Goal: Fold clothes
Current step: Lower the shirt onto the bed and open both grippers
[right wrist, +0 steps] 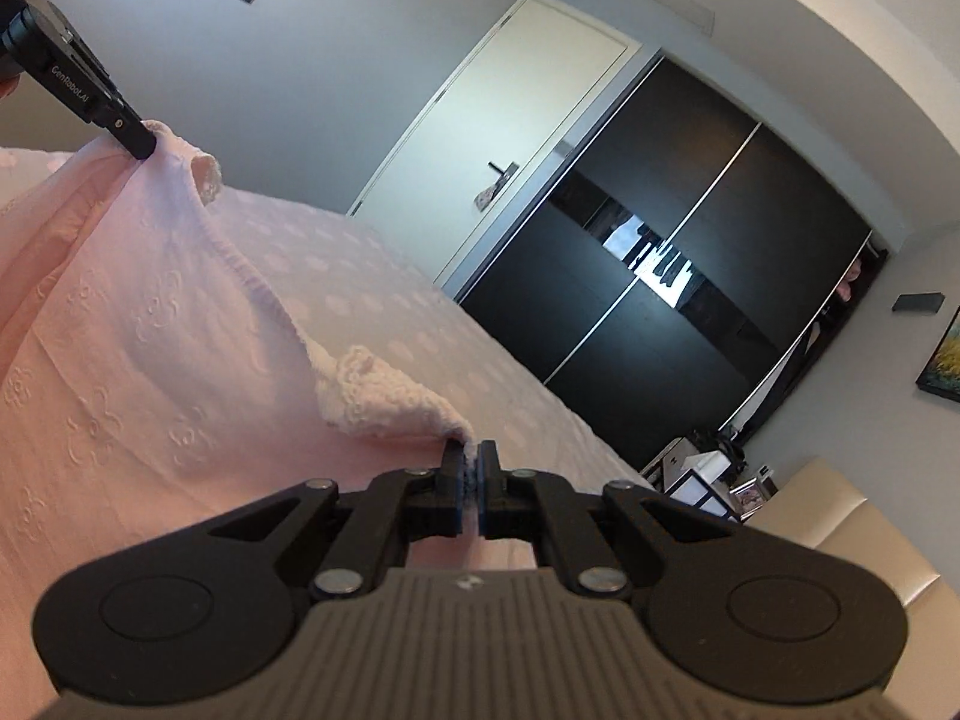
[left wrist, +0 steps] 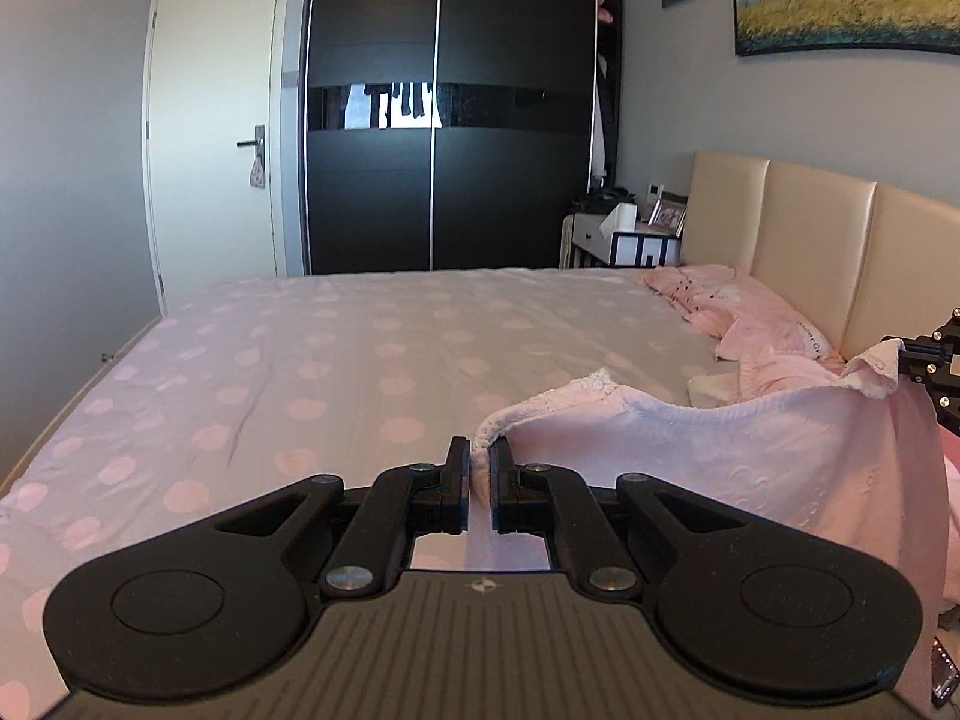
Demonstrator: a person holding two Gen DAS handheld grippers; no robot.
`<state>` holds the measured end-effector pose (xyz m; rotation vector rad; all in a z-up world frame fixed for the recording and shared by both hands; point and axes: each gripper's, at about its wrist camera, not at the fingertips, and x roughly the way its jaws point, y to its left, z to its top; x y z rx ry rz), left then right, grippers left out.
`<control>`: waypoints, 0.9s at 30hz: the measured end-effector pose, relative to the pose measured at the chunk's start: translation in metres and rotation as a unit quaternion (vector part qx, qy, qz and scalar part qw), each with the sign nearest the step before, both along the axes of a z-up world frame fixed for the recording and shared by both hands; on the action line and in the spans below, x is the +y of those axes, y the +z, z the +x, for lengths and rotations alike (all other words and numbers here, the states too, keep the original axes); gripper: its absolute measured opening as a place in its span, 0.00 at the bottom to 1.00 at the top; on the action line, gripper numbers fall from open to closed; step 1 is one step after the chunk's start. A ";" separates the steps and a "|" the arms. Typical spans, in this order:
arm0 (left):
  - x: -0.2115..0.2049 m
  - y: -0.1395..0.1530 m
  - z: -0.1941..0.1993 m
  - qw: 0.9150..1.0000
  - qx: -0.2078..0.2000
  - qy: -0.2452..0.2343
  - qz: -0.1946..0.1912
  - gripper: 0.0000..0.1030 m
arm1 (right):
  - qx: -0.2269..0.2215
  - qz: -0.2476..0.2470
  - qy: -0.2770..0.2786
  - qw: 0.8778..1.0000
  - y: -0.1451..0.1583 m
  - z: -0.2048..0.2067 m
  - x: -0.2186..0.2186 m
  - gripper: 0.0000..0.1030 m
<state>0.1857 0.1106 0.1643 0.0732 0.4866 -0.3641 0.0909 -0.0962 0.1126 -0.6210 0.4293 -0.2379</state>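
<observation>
Left gripper (left wrist: 480, 462): fingers narrow, pinching one lace-trimmed corner of the pink garment (left wrist: 750, 456).
Right gripper (right wrist: 472, 462): fingers narrow, clamped on the other lace-edged corner.
Pink garment: stretched between both grippers, hanging above the polka-dot bedspread (left wrist: 300, 372).
Nearby: more pink clothes (left wrist: 720, 306) heaped near the beige headboard (left wrist: 810, 228).

Two grippers (left wrist: 480, 468), one pink garment (left wrist: 750, 450), one bed (left wrist: 300, 372), one wardrobe (left wrist: 450, 120), one door (left wrist: 210, 120).

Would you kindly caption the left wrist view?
Left tool and right tool pinch pink garment above dotted bedspread.
</observation>
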 end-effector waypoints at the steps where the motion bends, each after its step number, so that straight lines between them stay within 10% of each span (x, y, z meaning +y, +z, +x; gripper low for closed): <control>1: -0.001 -0.010 0.012 1.000 0.008 0.000 0.004 0.04 | 0.012 0.003 -0.002 1.000 -0.010 0.015 -0.009 0.04; 18: -0.036 -0.196 0.147 0.981 0.174 -0.022 0.087 0.04 | 0.194 0.084 -0.029 0.977 -0.199 0.166 -0.103 0.04; 25: -0.043 -0.221 0.159 0.972 0.209 -0.018 0.101 0.07 | 0.218 0.113 -0.034 0.969 -0.209 0.170 -0.113 0.08; 27: -0.041 -0.219 0.158 0.972 0.214 -0.014 0.100 0.14 | 0.214 0.122 -0.037 0.969 -0.202 0.169 -0.114 0.26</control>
